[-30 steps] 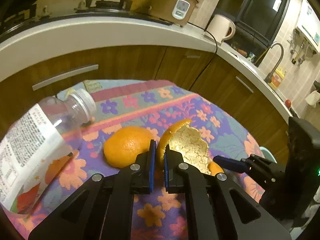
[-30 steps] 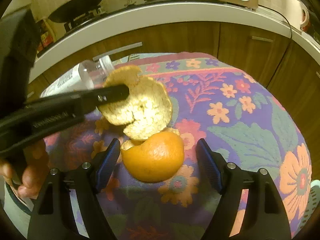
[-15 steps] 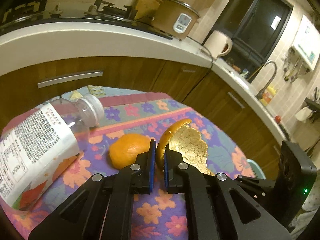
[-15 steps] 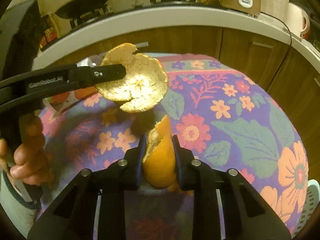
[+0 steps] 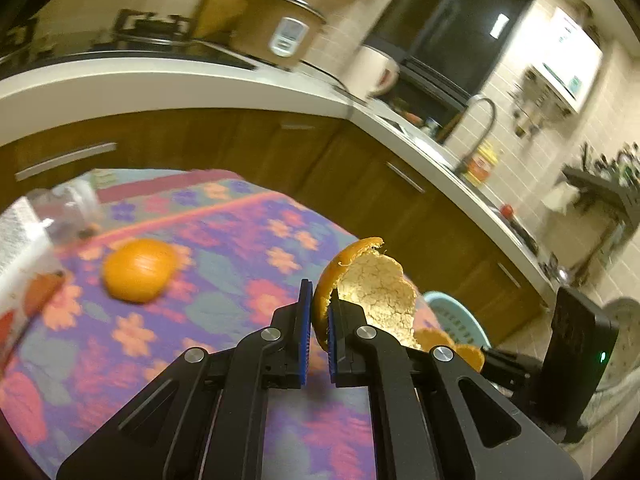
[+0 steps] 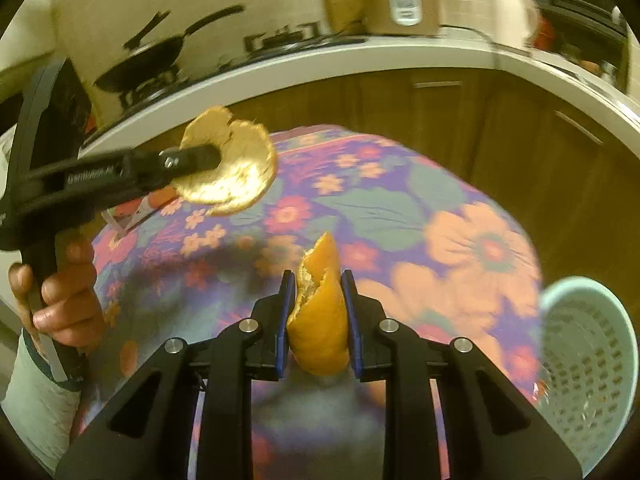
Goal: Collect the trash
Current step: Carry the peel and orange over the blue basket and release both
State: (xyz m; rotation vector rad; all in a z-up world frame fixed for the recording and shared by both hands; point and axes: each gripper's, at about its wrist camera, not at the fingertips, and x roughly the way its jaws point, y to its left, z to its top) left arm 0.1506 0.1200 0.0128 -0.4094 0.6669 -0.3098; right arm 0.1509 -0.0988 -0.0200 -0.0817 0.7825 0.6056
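Left gripper (image 5: pixel 316 308): jaws clamped on the edge of a broad peel (image 5: pixel 376 300), held clear above the surface (image 5: pixel 240 240). Right gripper (image 6: pixel 318 300): jaws pinched narrow on a folded peel (image 6: pixel 320 320), also lifted off the cloth. Basket (image 6: pixel 588 364) sits beside the surface at its right edge, apparently empty. A third peel (image 5: pixel 138 270) and a bottle (image 5: pixel 24 240) remain on the surface.

Judgement: step in hand is carrying both peels to the basket. Bring each gripper squarely over the basket mouth before opening, right one first as it is nearer. The broad peel is held by a thin edge and may tear or slip if swung, so move it steadily and release low.
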